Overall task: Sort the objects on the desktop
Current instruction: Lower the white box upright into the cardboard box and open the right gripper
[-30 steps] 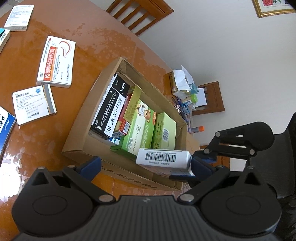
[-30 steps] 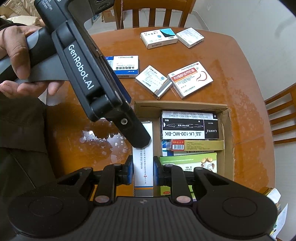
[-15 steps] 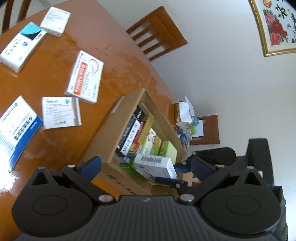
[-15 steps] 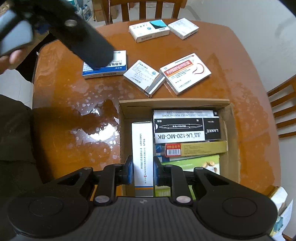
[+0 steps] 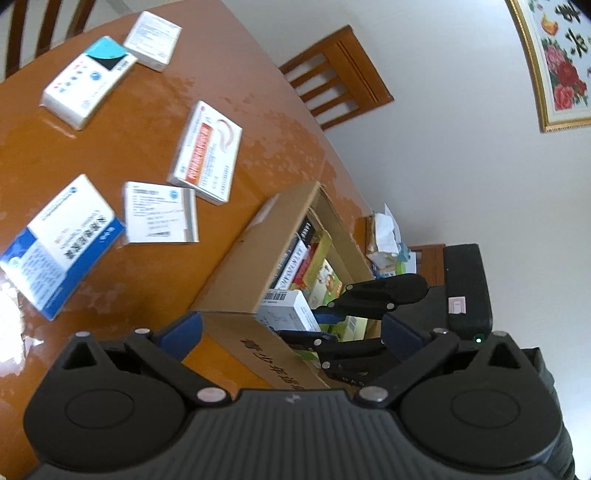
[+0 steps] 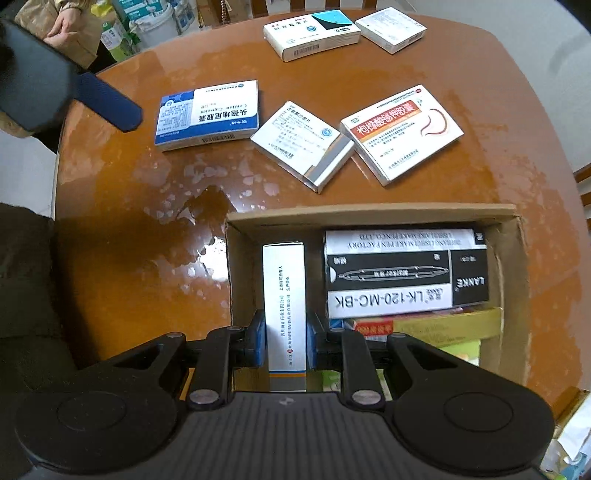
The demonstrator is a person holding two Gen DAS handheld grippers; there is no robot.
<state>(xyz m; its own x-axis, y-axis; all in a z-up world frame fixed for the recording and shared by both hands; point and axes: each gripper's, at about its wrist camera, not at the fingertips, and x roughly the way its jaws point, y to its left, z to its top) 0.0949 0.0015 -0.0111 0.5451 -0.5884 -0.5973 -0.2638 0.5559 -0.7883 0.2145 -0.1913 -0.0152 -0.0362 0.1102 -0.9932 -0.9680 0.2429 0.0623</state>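
Now the right tongs point(image 6: 286, 341) grip the white box point(image 6: 285, 306) inside the carton point(image 6: 369, 216), ready for release; left tongs point(image 5: 291, 332) gape empty.

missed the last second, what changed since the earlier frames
The right tongs, still shut on the white box, have lowered it into the cardboard box. The open left tongs have swung away from over the carton. The five packs on the table stayed put.

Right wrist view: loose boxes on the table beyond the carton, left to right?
Blue-and-white box → white box with grey end → red-banner box. Behind them, at the far edge: teal-cornered box → small white box.
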